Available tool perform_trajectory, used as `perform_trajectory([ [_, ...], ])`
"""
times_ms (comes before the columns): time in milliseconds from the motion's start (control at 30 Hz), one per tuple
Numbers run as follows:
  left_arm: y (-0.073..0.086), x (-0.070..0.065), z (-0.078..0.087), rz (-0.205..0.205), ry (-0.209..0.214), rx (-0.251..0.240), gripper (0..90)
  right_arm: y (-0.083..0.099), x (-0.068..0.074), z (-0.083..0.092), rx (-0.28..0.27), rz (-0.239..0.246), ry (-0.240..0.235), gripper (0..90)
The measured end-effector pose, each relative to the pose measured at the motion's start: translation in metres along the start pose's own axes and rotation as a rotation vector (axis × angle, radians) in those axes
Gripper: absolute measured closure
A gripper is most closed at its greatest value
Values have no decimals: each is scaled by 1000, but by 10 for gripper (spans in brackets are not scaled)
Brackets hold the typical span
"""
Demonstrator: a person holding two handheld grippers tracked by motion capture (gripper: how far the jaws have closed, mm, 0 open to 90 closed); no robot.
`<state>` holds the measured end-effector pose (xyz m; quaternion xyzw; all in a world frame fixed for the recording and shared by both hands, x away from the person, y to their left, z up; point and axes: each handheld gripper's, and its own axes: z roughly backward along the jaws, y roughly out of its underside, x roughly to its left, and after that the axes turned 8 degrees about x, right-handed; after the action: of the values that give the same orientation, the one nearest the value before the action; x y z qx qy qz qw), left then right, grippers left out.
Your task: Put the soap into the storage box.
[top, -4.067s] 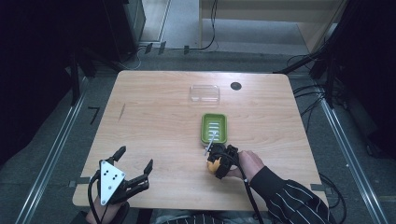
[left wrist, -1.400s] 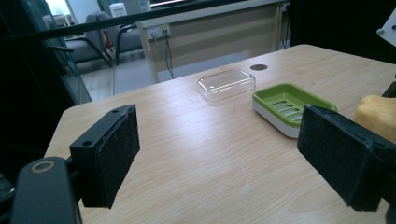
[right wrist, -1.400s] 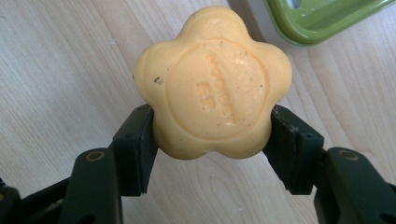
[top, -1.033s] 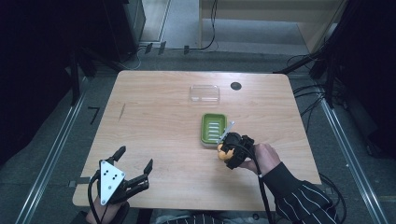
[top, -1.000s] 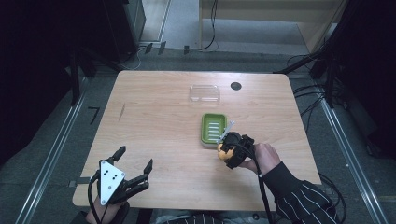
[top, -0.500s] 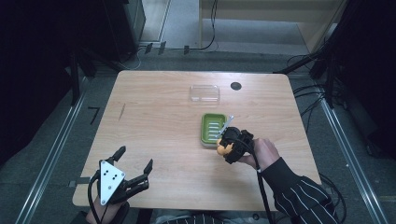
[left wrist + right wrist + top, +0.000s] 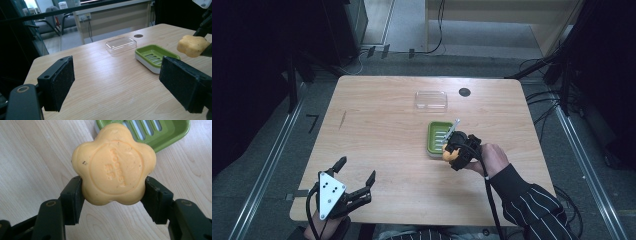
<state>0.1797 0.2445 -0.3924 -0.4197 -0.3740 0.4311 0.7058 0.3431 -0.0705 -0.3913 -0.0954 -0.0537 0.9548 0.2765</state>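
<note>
Soap [image 7: 113, 165], a yellow-orange bar shaped like a flower with stamped lettering on its face, sat clamped between the two black jaws of the right tongs [image 7: 113, 192], which pressed on its opposite sides. It hung clear above the wooden surface [image 7: 382, 130], just beside the near edge of the green soap dish [image 7: 438, 136]; in the right gripper view the dish's slotted floor showed right behind the bar's upper lobes. In the high view the right tongs [image 7: 453, 152] and the hand [image 7: 492, 159] around them lay against the near right corner of the dish, with a striped sleeve [image 7: 532, 210] trailing back from it. A clear plastic lid [image 7: 431, 99] lay on the surface just beyond the dish, and a small dark round hole [image 7: 464, 92] sat beside the lid, farther still from the dish. The left tongs [image 7: 357, 172] rested well apart from the dish, at the near left edge of the surface, jaws spread wide with nothing between them.
</note>
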Motion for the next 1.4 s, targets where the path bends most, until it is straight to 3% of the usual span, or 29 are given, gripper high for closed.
perform_trajectory([
  [1400, 0, 0, 0, -3, -1, 2, 130, -32, -14, -5, -11, 11, 11, 398],
])
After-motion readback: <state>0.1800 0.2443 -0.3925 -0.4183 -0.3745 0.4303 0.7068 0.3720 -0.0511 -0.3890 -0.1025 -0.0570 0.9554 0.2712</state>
